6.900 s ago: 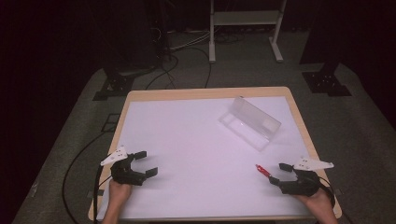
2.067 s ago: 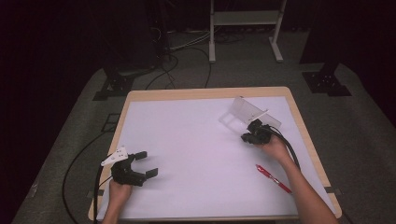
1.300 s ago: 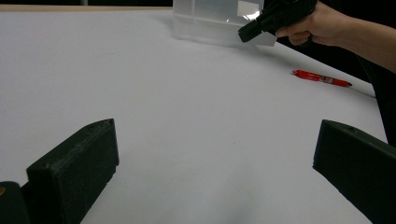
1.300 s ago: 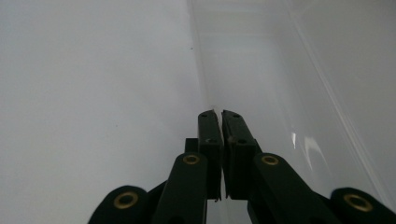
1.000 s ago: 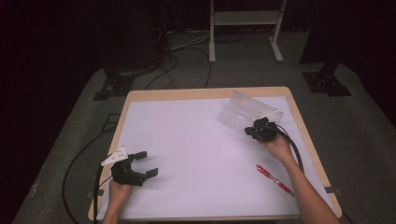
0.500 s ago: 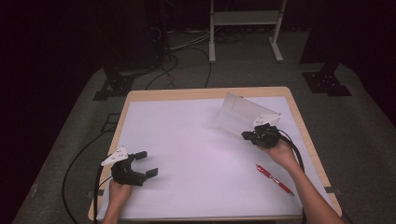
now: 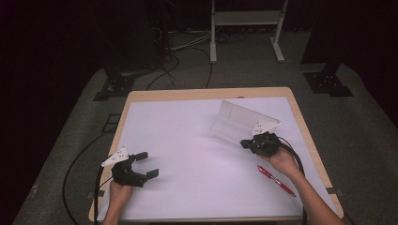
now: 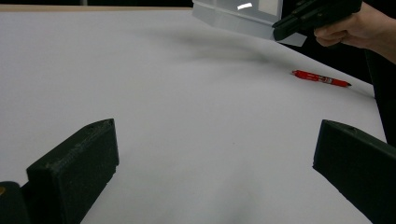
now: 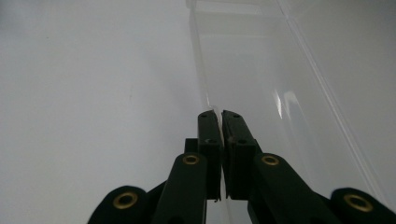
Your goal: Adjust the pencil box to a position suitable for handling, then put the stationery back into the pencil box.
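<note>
The right gripper [image 7: 248,144] is clamped on the near wall of a clear plastic box [image 7: 237,123], over the far right part of the table [image 7: 187,93]. In the right gripper view its two black jaws stand pressed together with the thin clear edge of the box [image 9: 261,70] pinched between the pads, and the rest of the box runs away from them. From the high view the box looks tilted, its far side raised above the white sheet [image 7: 187,140] that covers the table; in the left gripper view a soft shadow lies on the sheet under the box [image 8: 233,16], and the right gripper [image 8: 285,23] grips its right end. Whether any corner of the box touches the sheet cannot be told. A red pen [image 7: 275,179] lies flat on the sheet near the right edge, nearer the person than the right hand [image 7: 281,161] and apart from the box; the left gripper view shows the pen [image 8: 320,78] below that hand. The left gripper [image 7: 144,165] is at the near left corner of the table, held in the left hand [image 7: 119,192], well apart from the box and the pen. Its jaws stand wide apart with only bare sheet between them.
</note>
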The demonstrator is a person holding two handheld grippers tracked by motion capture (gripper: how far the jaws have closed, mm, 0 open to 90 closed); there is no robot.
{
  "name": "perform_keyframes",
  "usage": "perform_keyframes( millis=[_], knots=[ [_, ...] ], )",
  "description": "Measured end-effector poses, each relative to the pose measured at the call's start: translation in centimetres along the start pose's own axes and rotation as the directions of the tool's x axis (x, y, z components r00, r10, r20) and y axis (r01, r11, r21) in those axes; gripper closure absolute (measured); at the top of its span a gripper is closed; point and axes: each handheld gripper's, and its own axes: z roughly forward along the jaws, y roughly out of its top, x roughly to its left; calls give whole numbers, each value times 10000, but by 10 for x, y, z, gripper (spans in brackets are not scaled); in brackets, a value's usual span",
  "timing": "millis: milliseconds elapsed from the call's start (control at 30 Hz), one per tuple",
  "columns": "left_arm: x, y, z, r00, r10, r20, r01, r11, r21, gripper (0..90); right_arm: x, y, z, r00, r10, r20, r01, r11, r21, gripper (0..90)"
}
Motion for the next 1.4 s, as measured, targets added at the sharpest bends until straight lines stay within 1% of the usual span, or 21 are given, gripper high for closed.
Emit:
perform_keyframes(
  millis=[133, 167, 233, 400, 467, 833, 1100, 1200, 1400],
  knots=[
    [0, 0, 0, 10000, 19, 3, -19, 10000, 9, 0, 3, 1, -2, 9999, -5, -127, 5, 10000, -30, 866],
    [0, 0, 0, 10000, 4, 4, -4, 10000, 2, 0, 4, 1, -3, 9999, -80, -101, 80, 10000, -26, 866],
    [0, 0, 0, 10000, 20, 13, -20, 10000, 3, 0, 4, 1, -4, 9999, -50, -124, 50, 10000, -43, 865],
    [0, 0, 0, 10000, 37, 29, -37, 10000, 19, 0, 7, 1, -3, 9997, -162, -203, 161, 9999, -6, 866],
    [0, 0, 0, 10000, 18, 35, -18, 10000, -3, 0, 9, 1, -4, 9995, -137, -272, 137, 9999, 2, 865],
    [0, 0, 0, 10000, 30, 24, -30, 10000, 26, 0, 22, -1, -6, 9978, -328, -578, 323, 9994, -90, 865],
    [0, 0, 0, 10000, -21, 9, 21, 10000, -20, 0, 32, -5, -3, 9950, -498, -866, 498, 9988, -21, 865],
    [0, 0, 0, 10000, -32, 5, 32, 10000, -26, 0, 37, -6, 0, 9931, -602, -1007, 612, 9981, 67, 864],
    [0, 0, 0, 10000, -45, -8, 45, 10000, -32, 0, 44, -5, 3, 9888, -742, -1294, 758, 9971, 75, 865]
  ],
)
